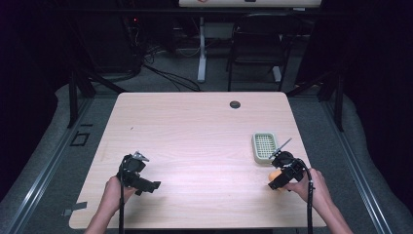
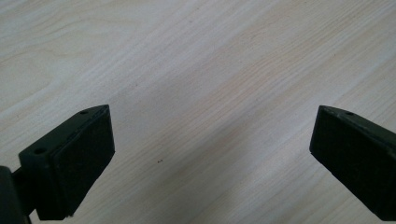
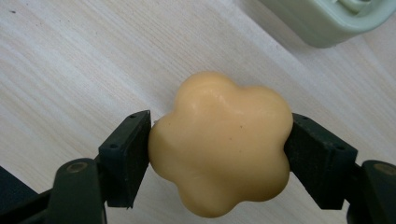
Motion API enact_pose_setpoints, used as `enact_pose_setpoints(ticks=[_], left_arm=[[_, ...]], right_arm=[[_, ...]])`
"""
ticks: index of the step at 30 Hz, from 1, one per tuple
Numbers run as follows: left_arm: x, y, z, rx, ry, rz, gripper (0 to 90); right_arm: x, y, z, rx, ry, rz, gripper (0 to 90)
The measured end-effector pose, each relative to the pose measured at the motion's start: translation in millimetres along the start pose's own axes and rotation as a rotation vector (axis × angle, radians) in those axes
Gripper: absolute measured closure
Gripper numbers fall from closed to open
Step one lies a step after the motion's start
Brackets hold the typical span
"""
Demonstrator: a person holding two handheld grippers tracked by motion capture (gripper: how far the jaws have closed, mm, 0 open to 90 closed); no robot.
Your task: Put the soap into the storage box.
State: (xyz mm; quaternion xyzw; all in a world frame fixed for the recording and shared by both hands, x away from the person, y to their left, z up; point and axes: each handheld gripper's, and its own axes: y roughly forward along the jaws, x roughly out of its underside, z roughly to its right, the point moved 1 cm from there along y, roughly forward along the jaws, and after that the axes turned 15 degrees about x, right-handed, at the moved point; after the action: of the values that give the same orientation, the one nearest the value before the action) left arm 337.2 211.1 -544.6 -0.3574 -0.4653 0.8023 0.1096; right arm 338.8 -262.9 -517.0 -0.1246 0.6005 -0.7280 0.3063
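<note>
- Bench (image 1: 195, 146): light wood-grain top with a small dark round grommet (image 1: 235, 104) near its far edge.
- Left hand-held gripper (image 1: 155, 185): held in the left hand (image 1: 115, 193) over the near-left part of the bench. Jaws point toward the bench centre.
- Left hand-held gripper state: released. In the left gripper view (image 2: 212, 135) the two black jaws stand wide apart with bare wood between them.
- Right hand-held gripper (image 1: 274, 184): held in the right hand (image 1: 311, 187) over the near-right part of the bench, just nearer than the tray.
- Right hand-held gripper state: grasping the soap. In the right gripper view (image 3: 218, 147) each jaw pad presses one side of it.
- Soap (image 3: 219, 142): pale orange, flower-shaped with rounded lobes and a smooth surface. In the high view it shows as an orange patch (image 1: 274, 176) beside the jaws, mostly hidden by the gripper.
- Soap orientation: broad lobed face toward the gripper camera. Outline roughly as wide as it is tall, so no long axis can be read. Whether it touches the bench cannot be told.
- Tray (image 1: 257, 146): pale green, rectangular, with a slotted insert, lying flat at the right of the bench, long axis running near to far. Its corner (image 3: 322, 21) appears beyond the soap, apart from it.
- Behind the bench: a black chair (image 1: 258, 44), a white leg (image 1: 201, 48) of another table and cables (image 1: 165, 73) on the floor.
</note>
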Motion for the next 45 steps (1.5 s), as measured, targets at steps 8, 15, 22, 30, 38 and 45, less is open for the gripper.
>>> enact_pose_setpoints(ticks=[8,15,22,30,38,45], left_arm=[[-1.6,2.3,-0.2,0.010,0.007,-0.010,0.0],[-1.4,1.4,-0.2,0.008,0.007,-0.004,0.0],[-0.4,1.0,-0.2,0.005,0.003,0.000,0.0],[-0.5,0.9,-0.3,0.006,0.006,0.000,0.0],[-0.8,1.3,0.5,0.008,0.008,-0.003,0.0],[-0.8,2.0,0.3,0.011,0.007,-0.006,0.0]], right_arm=[[-7.4,-5.7,4.0,0.002,-0.003,0.013,26.7],[-18.7,-8.2,4.1,0.002,-0.015,0.015,26.7],[-25.6,-9.0,7.5,0.000,-0.014,0.019,26.7],[-34.4,-10.6,15.7,0.000,0.003,0.028,26.7],[-42.8,-14.9,21.0,0.007,0.012,0.034,26.7],[-50.8,-16.5,28.9,0.015,0.018,0.036,26.7]])
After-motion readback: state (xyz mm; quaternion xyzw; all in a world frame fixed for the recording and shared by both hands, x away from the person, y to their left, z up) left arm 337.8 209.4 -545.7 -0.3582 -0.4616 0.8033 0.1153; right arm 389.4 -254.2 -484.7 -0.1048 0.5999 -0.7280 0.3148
